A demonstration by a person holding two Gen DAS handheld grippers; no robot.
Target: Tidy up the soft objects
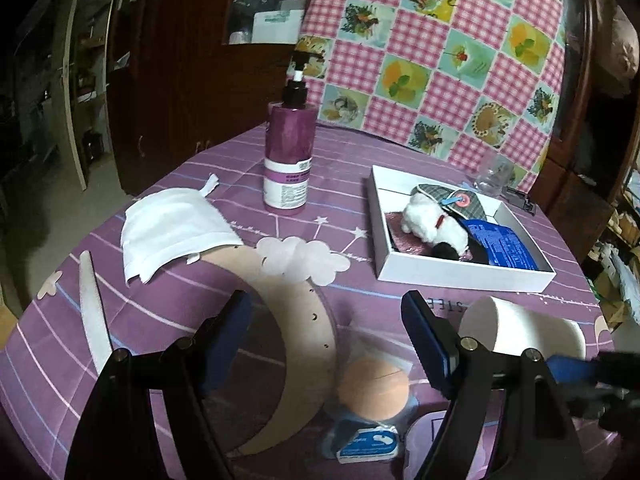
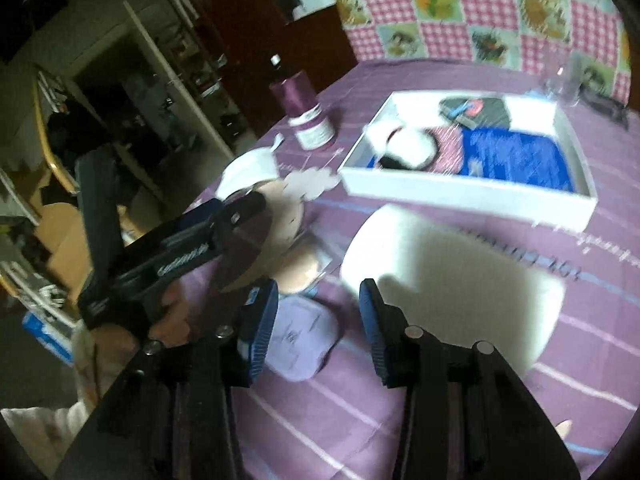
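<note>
My left gripper (image 1: 326, 336) is open above a peach makeup sponge in clear wrapping (image 1: 374, 390) on the purple cloth; the sponge also shows in the right wrist view (image 2: 298, 274). My right gripper (image 2: 320, 320) is open and empty, beside a white foam block (image 2: 452, 272), which also shows in the left wrist view (image 1: 520, 330). A lilac pad (image 2: 304, 338) lies under its left finger. A white tray (image 1: 456, 278) holds a white plush toy (image 1: 434, 226), a grey pouch and a blue packet. A white cloth (image 1: 174, 224) lies at left.
A purple pump bottle (image 1: 288, 160) stands behind the centre. A checked quilt (image 1: 440, 48) hangs over a chair at the back. A clear glass (image 1: 494, 174) sits behind the tray. The table edge drops off at left towards dark cabinets.
</note>
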